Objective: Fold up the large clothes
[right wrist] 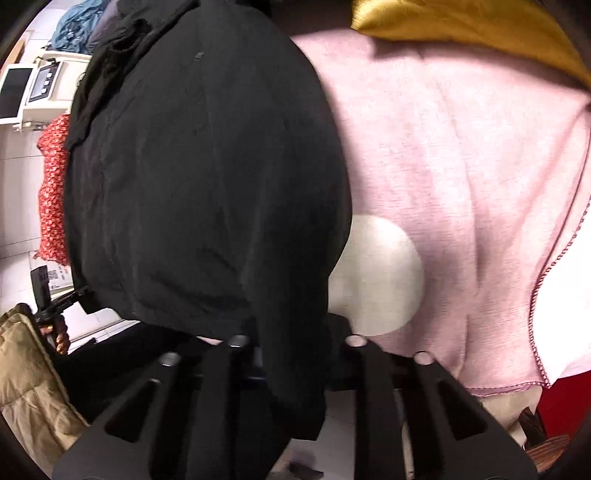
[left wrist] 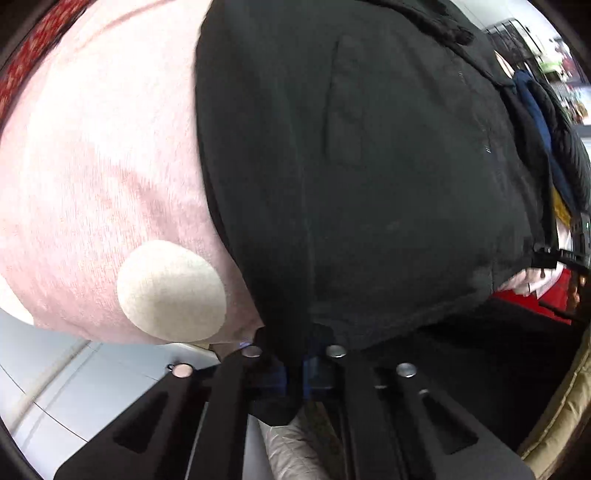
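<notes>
- The left claw [left wrist: 295, 373] is pressed together on the near edge of the black garment [left wrist: 369, 166]; the cloth runs straight out from between its pads.
- The right claw [right wrist: 291, 369] pinches the same garment's [right wrist: 207, 166] near edge too, a fold of black cloth bunched between its pads and hanging down past them.
- Each claw seems to have a corner of that near hem, likely so the edge can be carried over as one straight fold.
- The garment lies ahead of both claws, spread on a pink blanket [left wrist: 92, 166] with a white dot [left wrist: 171, 291] just beside each grip.
- Beyond it: a heap of dark clothes [left wrist: 546, 147] at the far end, a red floral cloth [right wrist: 53, 192] to the side, a mustard fabric [right wrist: 480, 29] ahead of the right claw.
- A tan quilted piece [right wrist: 26, 387] hangs close beside the claws and might snag a wide swing.
</notes>
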The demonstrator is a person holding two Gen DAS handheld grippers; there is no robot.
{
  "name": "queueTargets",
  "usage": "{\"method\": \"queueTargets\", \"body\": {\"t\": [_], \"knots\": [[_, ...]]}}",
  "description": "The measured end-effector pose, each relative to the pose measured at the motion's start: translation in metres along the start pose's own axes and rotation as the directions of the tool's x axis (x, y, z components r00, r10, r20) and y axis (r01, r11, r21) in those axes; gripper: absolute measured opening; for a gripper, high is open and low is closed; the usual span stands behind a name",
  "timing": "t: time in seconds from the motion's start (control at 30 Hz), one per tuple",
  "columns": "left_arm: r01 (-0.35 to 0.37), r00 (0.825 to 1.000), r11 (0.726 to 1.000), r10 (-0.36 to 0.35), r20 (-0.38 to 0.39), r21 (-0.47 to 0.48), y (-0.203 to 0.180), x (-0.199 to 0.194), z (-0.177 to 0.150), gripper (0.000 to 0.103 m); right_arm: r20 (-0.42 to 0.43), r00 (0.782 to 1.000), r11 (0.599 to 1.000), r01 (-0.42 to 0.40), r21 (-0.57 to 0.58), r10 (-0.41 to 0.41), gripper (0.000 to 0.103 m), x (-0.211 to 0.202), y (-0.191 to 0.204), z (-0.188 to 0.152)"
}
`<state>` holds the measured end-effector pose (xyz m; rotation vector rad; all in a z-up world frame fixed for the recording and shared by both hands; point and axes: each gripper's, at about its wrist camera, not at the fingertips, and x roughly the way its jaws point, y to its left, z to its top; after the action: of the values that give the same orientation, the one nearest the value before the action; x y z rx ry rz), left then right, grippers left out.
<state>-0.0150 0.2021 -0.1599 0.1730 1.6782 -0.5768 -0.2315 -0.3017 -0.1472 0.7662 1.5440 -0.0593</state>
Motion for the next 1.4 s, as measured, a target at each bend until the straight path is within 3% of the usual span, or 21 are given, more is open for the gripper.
{"method": "queueTargets", "body": {"t": [0.17,0.23,0.47,0.57,0.67,0.73,0.83,0.9,1.0,1.1,1.3,1.4], "knots": [[-0.020,1.000,0.984,0.022,-0.009,0.176,-0.019,-0.032,-0.009,0.003,0.003,0.999,0.999,-0.054,0.001,0.054,0.010,-0.020,0.009,-0.009],[-0.004,1.000,0.982,0.006,-0.010,0.190,-0.016,-0.040,-0.018,0.003,-0.005,0.996,0.996,-0.087,0.021,0.087,0.009,-0.025,0.007,-0.017],[0.009,0.997,0.986,0.004,-0.082,0.165,0.003,-0.040,-0.050,0.003,-0.063,0.988,0.985,-0.137,0.105,0.144,0.008,-0.015,-0.005,-0.067],[0.046,0.992,0.995,-0.036,-0.123,0.085,0.014,-0.027,-0.063,0.003,-0.086,0.978,0.967,-0.169,0.190,0.188,0.008,-0.004,-0.016,-0.088],[0.053,0.990,0.998,-0.050,-0.130,0.023,0.015,-0.019,-0.045,0.003,-0.084,0.978,0.962,-0.169,0.214,0.191,0.008,0.000,-0.016,-0.084],[0.053,0.992,0.998,-0.049,-0.114,0.033,0.009,-0.023,-0.029,0.003,-0.067,0.979,0.967,-0.176,0.186,0.191,0.008,-0.005,-0.008,-0.068],[0.086,0.996,0.996,-0.086,-0.002,0.013,0.002,-0.044,0.004,0.003,-0.012,0.976,0.962,-0.212,0.171,0.218,0.008,-0.020,-0.002,-0.038],[0.131,0.989,0.991,-0.130,0.064,-0.008,-0.002,-0.059,0.023,0.003,0.015,0.976,0.965,-0.218,0.145,0.218,0.008,-0.027,0.004,-0.017],[0.155,0.977,0.988,-0.155,0.143,0.011,-0.014,-0.072,0.065,0.003,0.051,0.982,0.980,-0.186,0.063,0.183,0.008,-0.036,0.022,0.030],[0.133,0.971,0.991,-0.134,0.200,0.017,-0.026,-0.077,0.101,0.003,0.107,0.985,0.990,-0.139,-0.001,0.138,0.008,-0.043,0.042,0.074],[0.090,0.949,0.989,-0.049,0.312,-0.118,0.013,-0.103,0.181,0.003,0.271,0.961,0.998,-0.055,-0.044,0.065,0.008,-0.082,0.075,0.185],[0.154,0.926,0.976,-0.089,0.367,-0.151,0.033,-0.123,0.217,0.003,0.322,0.941,0.994,-0.100,-0.039,0.107,0.008,-0.110,0.077,0.229]]}}
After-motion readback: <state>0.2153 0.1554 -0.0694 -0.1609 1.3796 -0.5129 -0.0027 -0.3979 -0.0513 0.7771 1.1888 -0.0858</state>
